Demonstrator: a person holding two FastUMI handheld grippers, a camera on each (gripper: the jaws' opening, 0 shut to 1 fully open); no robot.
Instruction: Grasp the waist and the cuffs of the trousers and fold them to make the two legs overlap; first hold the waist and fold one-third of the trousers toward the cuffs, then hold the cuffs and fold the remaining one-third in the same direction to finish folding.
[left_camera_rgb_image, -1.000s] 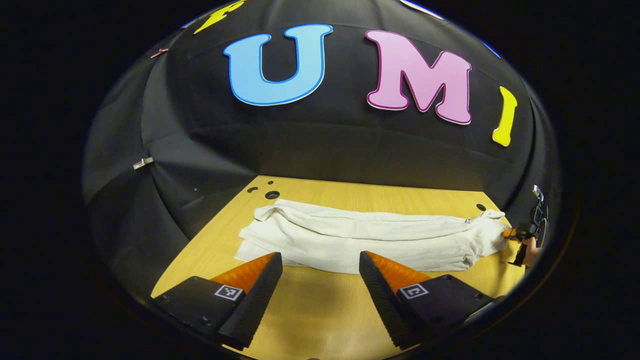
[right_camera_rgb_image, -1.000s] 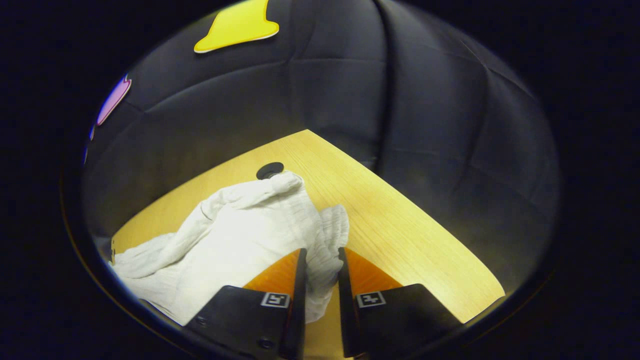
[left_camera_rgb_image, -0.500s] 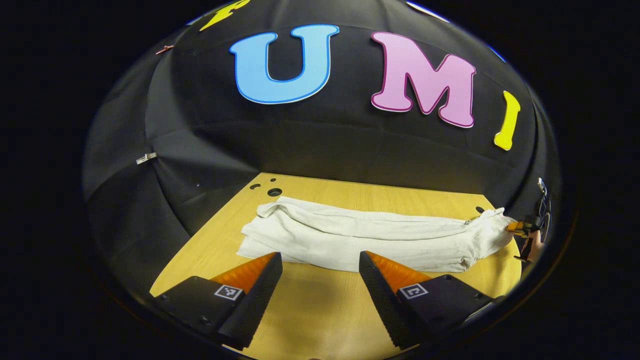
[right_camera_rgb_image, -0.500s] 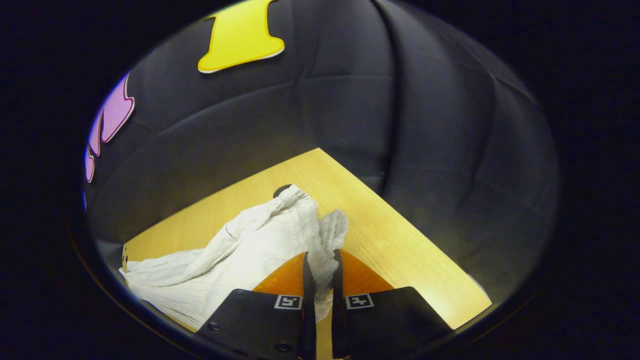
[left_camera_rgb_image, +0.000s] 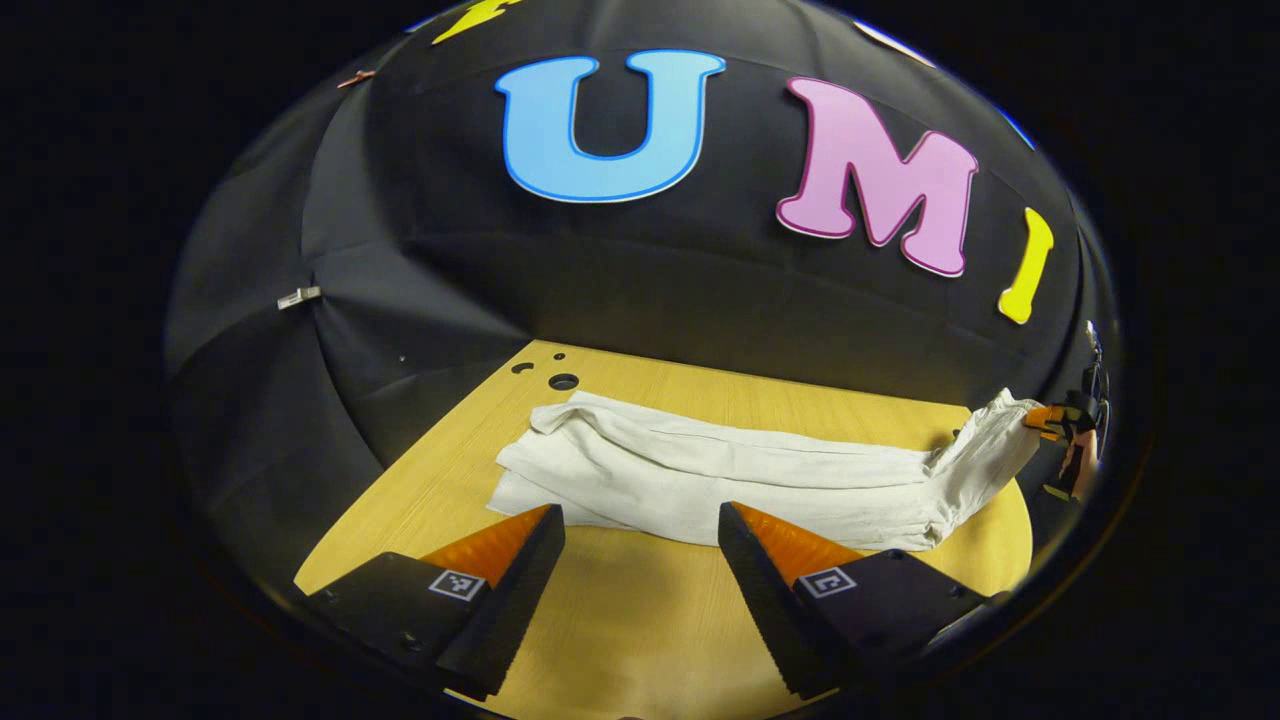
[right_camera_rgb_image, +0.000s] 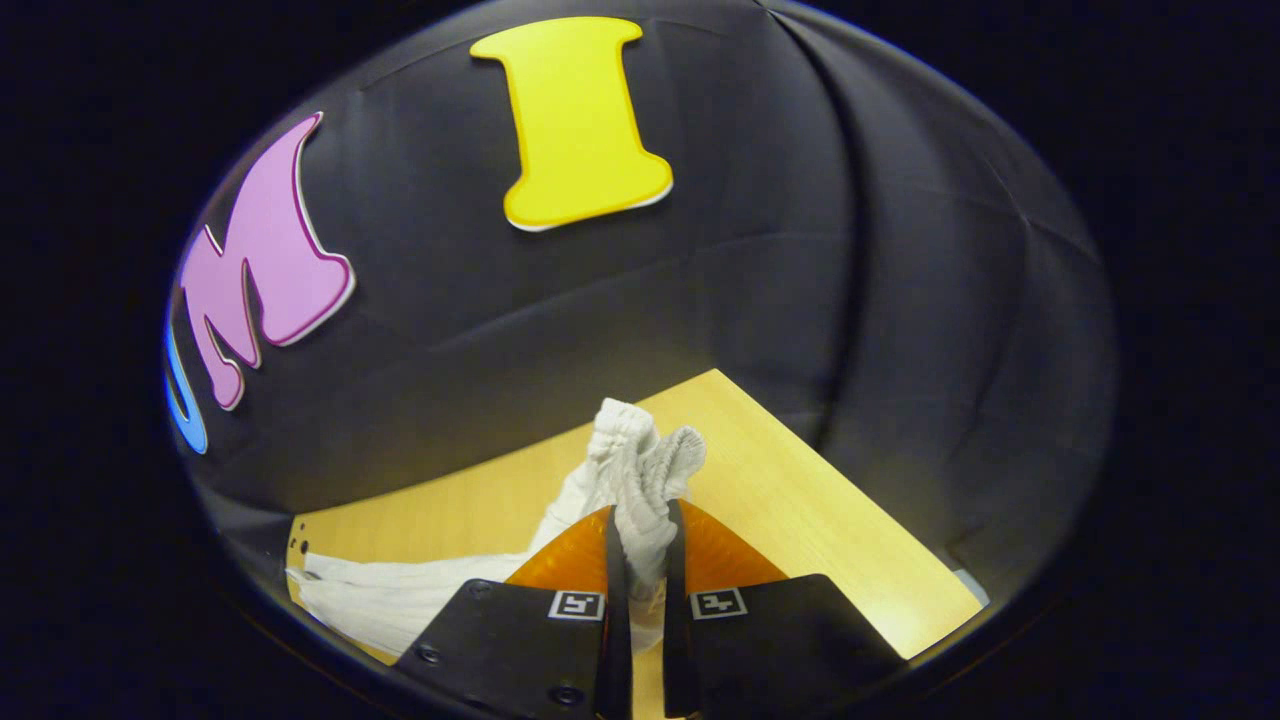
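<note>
Pinching the gathered waist (right_camera_rgb_image: 645, 480) of the white trousers (left_camera_rgb_image: 720, 478) between both fingers, your right gripper (right_camera_rgb_image: 640, 560) is holding that end up off the wooden table (left_camera_rgb_image: 640, 620). The remaining fabric is lying stretched across the tabletop, legs together, while your left gripper (left_camera_rgb_image: 640, 545) is hovering before it with fingers spread wide, gripping nothing

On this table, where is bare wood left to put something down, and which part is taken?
Bare table lies between the open left gripper and the trousers, and also behind them toward the wall. The right end is crowded: the right gripper holds the lifted waist there.
</note>
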